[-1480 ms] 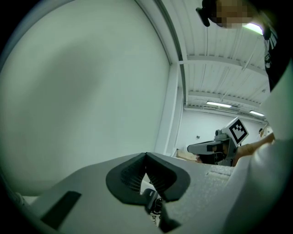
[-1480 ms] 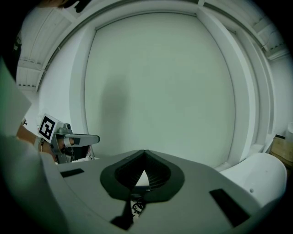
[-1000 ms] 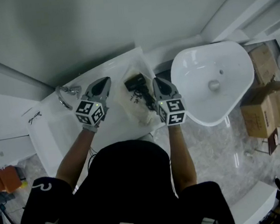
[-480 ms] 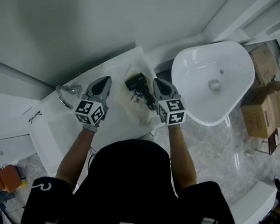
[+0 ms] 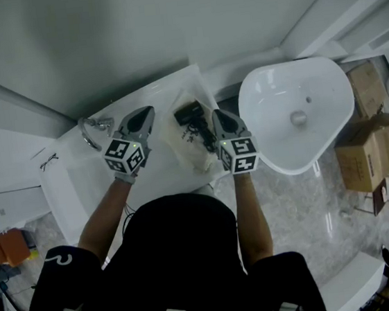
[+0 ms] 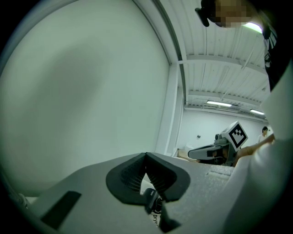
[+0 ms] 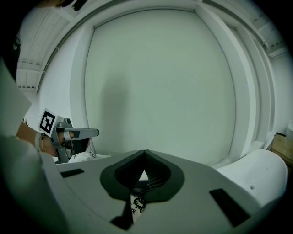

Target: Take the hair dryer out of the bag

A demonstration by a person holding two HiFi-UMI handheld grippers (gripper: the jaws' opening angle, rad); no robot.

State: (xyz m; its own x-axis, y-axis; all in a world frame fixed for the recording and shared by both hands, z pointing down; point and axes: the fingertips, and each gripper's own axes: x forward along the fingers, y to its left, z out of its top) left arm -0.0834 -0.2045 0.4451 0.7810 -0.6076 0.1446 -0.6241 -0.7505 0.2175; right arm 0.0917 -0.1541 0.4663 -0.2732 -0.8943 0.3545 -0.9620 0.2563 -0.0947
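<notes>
white worktop (image 5: pixel 86 184) runs across the centre of the head view, with a white basin (image 5: pixel 319 88) to the right of it and a chrome tap (image 5: pixel 92 127) at its upper left corner. clear plastic bag (image 5: pixel 196 157) lies on the worktop mid-frame. black hair dryer (image 5: pixel 190 113) is inside it at the upper end, and its dark cord is bunched just below.

left gripper (image 5: pixel 149 112) sits just left of the bag, tips pointing to the upper right. its own view shows the jaws pressed together with nothing pinched (image 6: pixel 146 155). a bit of black and some printed bag film show through the gap under the tips.

right gripper (image 5: pixel 215 112) sits at the bag's right edge, between bag and basin. its jaws are also pressed together and empty (image 7: pixel 145 153). whether it touches the film can't be told.

each gripper shows in the other's view, level with it across the bag. cardboard boxes (image 5: pixel 367 138) are stacked on the floor at far right.
</notes>
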